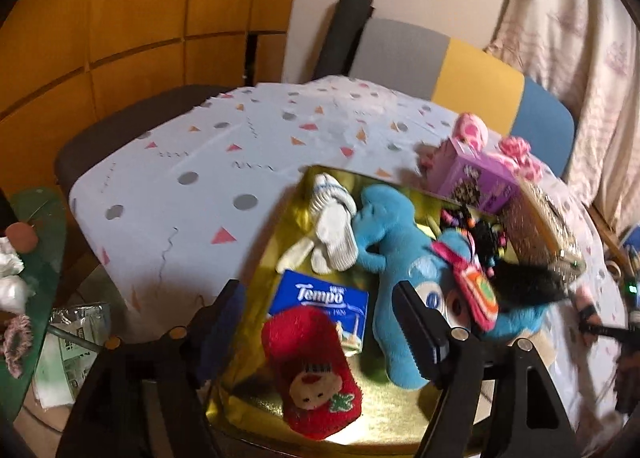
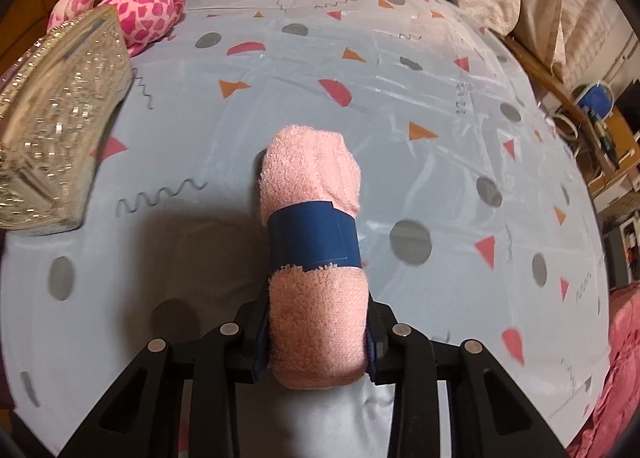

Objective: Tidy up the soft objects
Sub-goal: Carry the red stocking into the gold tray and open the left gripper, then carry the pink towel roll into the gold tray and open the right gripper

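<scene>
In the left wrist view a gold box (image 1: pixel 384 414) holds a red Christmas sock (image 1: pixel 316 374), a blue plush toy (image 1: pixel 396 254), white socks (image 1: pixel 334 225), a Tempo tissue pack (image 1: pixel 320 302) and a small orange-pink pouch (image 1: pixel 472 290). My left gripper (image 1: pixel 316 322) is open above the box, with the red sock between its fingers, not gripped. In the right wrist view my right gripper (image 2: pixel 318 338) is shut on a rolled pink towel (image 2: pixel 312 177) bound with blue tape, held just above the patterned tablecloth (image 2: pixel 440 69). A pink spotted plush (image 2: pixel 136 5) lies at the far left.
A purple box (image 1: pixel 476 177) stands behind the gold box. The glittery box lid (image 2: pixel 52 125) sits at the left of the right wrist view. A tricolour chair (image 1: pixel 460 69) and a curtain (image 1: pixel 580 37) stand behind the table. A green side table (image 1: pixel 40 258) with clutter is at the left.
</scene>
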